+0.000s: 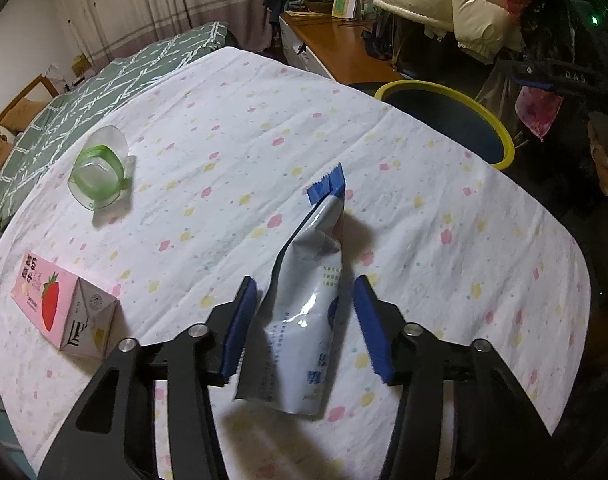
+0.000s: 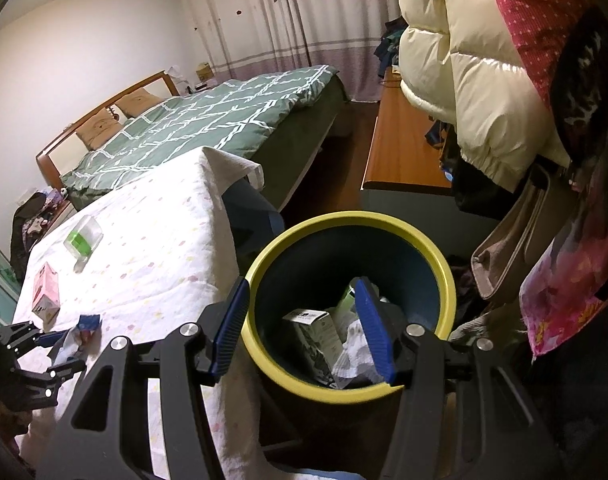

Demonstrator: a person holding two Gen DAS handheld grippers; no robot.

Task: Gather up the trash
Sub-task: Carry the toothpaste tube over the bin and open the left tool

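The left gripper (image 1: 306,328) is straddling a crumpled silver-and-blue snack wrapper (image 1: 308,308) lying on the flower-print tablecloth (image 1: 231,128); its blue pads are standing clear of the foil on both sides, so the jaws are parted and gripping nothing. To the left, a pink strawberry milk carton (image 1: 59,308) is lying on its side, and farther back a clear green-banded plastic cup (image 1: 99,172) is resting tipped over. The right gripper (image 2: 308,328) is hovering over the yellow-rimmed trash bin (image 2: 444,276) beside the table, jaws apart and empty, with cartons and crumpled paper (image 2: 352,352) sitting inside. Beyond, a green-quilted bed (image 2: 207,124) is stretching toward the curtains (image 2: 287,16).
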